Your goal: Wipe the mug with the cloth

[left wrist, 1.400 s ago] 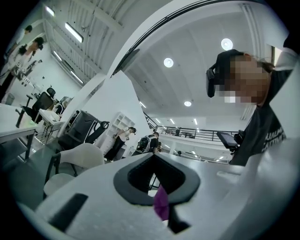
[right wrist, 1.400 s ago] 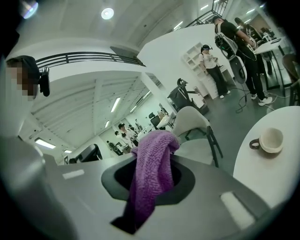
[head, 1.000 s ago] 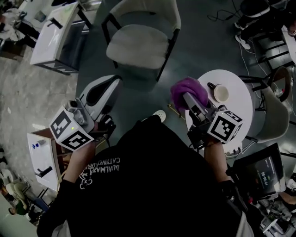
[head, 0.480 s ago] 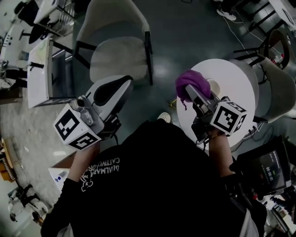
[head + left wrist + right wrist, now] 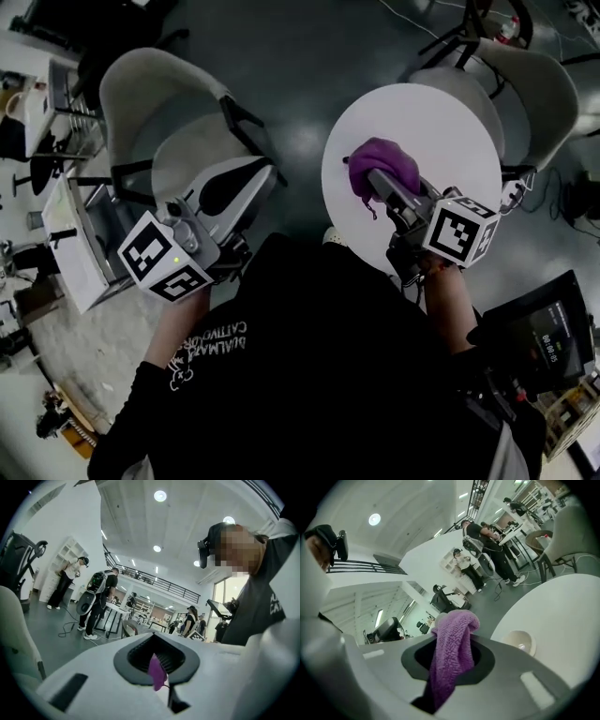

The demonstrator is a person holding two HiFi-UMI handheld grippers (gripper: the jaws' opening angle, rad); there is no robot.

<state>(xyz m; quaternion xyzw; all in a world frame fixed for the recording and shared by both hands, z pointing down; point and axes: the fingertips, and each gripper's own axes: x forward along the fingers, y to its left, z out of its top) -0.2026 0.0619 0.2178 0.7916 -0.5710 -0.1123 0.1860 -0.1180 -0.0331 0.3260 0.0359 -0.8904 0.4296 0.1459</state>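
Surface [image 5: 441, 117]: one, round, white.
Chairs: two, grey; chair [image 5: 155, 112] left of surface, chair [image 5: 534, 84] at its far right.
Left gripper [image 5: 246, 183]: jaws together, purple scrap [image 5: 156, 670] at seam.
Right gripper [image 5: 377, 180]: jaws clamped on cloth [image 5: 451, 653], one, purple.
Mug [image 5: 519, 642]: one, on surface beyond cloth; hidden in head view.

A round white table [image 5: 450, 112] lies under and beyond the right gripper [image 5: 373, 180]. One pale chair [image 5: 173, 117] stands just ahead of the left gripper [image 5: 262, 178], and another chair [image 5: 539, 84] is past the table's far edge. A dark screen [image 5: 548, 342] sits behind the right gripper.
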